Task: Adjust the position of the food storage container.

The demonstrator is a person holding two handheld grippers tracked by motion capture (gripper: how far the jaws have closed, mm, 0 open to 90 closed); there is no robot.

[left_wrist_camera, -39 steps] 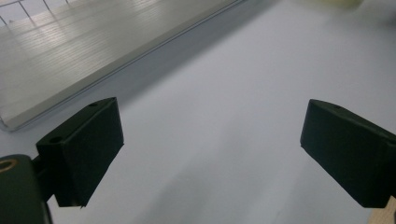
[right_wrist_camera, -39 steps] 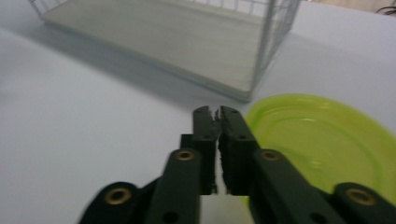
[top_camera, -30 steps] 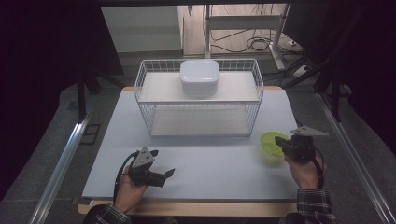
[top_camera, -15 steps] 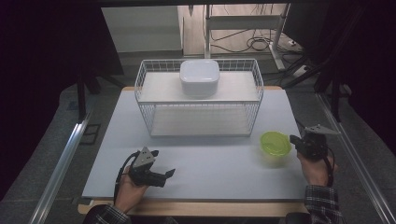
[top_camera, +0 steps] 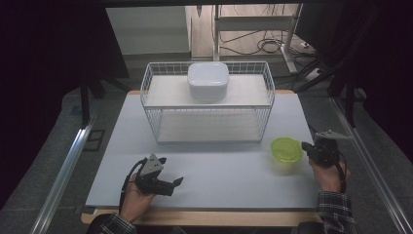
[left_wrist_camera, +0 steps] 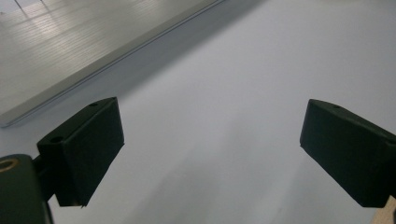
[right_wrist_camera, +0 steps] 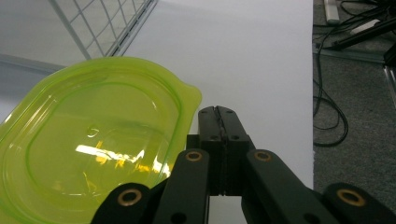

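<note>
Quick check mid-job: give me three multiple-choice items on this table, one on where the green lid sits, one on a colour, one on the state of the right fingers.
1. The green lid lies:
A. inside the wire basket
B. on the table, left of the right gripper
C. under the left gripper

2. The container on the wire basket is:
A. white
B. green
C. black

3. The right gripper fingers are:
A. wide open
B. shut on the lid
C. shut, empty

Answers: 1 B, the lid rests on the table beside it. 2 A, the white container. 3 C, pads meet with nothing between.

The white table (top_camera: 219, 170) carries a wire basket (top_camera: 209, 122) (centre back) and a green lid (top_camera: 286, 150).
</note>
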